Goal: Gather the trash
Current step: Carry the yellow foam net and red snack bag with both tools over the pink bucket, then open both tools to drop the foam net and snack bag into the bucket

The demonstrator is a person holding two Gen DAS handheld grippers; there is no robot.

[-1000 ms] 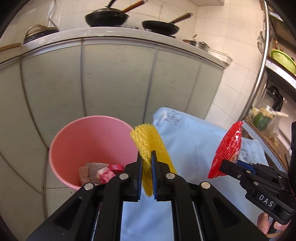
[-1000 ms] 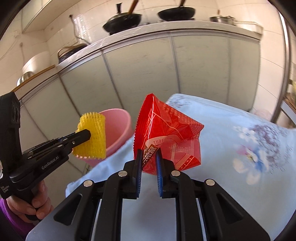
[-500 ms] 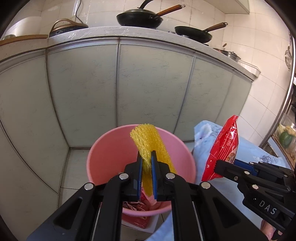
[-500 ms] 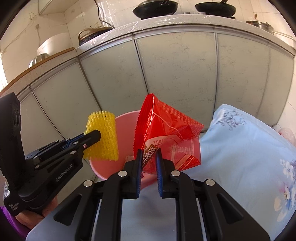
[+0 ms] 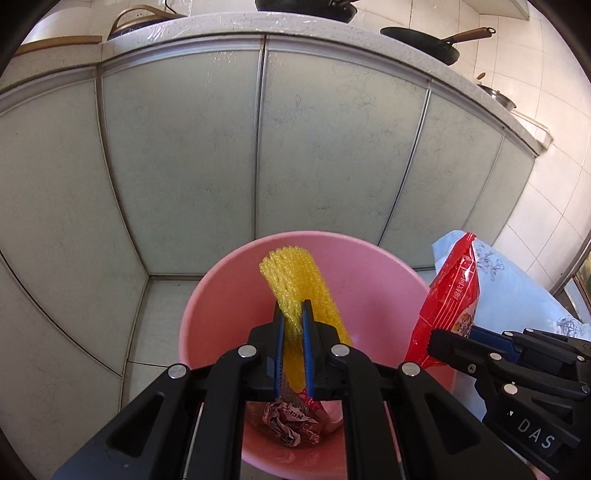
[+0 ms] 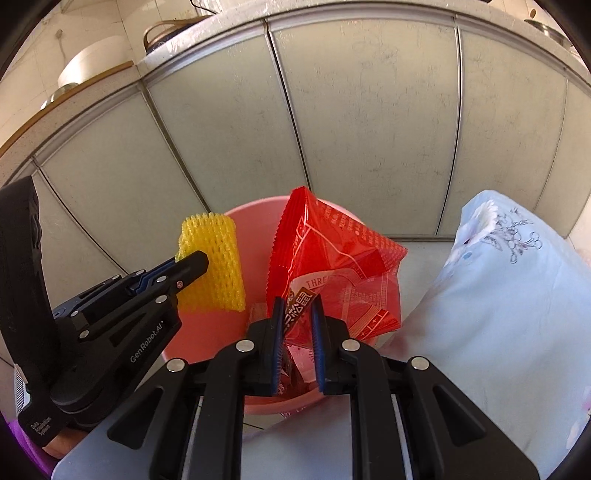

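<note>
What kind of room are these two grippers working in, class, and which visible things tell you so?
Most likely a home kitchen: a frying pan sits on a stone countertop above pale cabinet doors, with tiled walls. A pink bin on the floor holds wrappers.

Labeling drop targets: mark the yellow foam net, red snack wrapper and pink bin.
yellow foam net (image 5: 295, 275), left wrist view, upper mesh above the fingers
red snack wrapper (image 6: 332, 251), right wrist view, middle of the upper panel
pink bin (image 5: 229, 291), left wrist view, left inner wall
</note>
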